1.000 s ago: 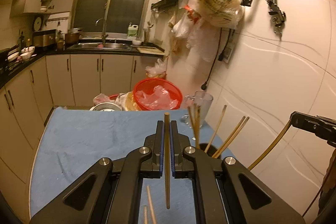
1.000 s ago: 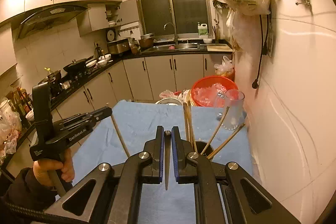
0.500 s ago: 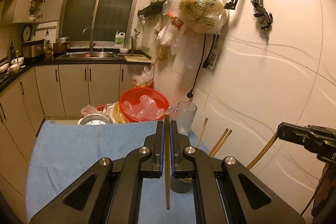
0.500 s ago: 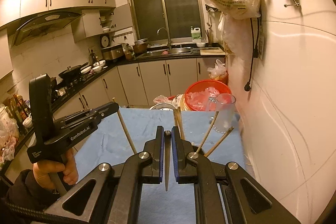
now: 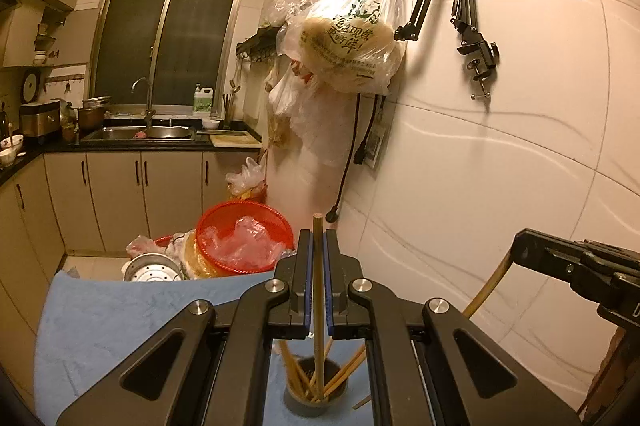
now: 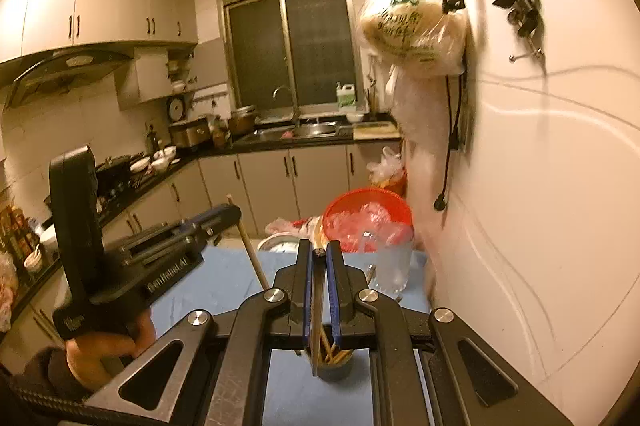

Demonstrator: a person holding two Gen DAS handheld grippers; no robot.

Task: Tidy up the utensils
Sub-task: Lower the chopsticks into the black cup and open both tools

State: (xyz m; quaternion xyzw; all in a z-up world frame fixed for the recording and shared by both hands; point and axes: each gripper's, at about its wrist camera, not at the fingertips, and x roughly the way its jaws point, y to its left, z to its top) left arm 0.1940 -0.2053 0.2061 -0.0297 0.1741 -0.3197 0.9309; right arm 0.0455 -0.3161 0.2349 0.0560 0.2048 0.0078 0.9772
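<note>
My left hand-held gripper is clamped on a wooden chopstick, which stands nearly upright between the blue pads; its top end rises above the fingertips and its lower end reaches down into the dark cup directly beneath. That cup sits on the blue cloth covering the bench, close to the white wall, and already holds a fan of chopsticks leaning outward in several directions.

My right hand-held gripper is closed narrow on a second chopstick, seen almost end-on at the fingertips, its shaft running down toward the same cup below. From the left wrist view, that gripper comes in from the right edge with its chopstick slanting down and leftward.

From the right wrist view, the left gripper sits off to the left, gripped by a hand, and its chopstick angles down over the cloth.

A clear glass stands on the far part of the bench by the wall. Beyond the bench edge I see a red basket with crumpled plastic inside.
</note>
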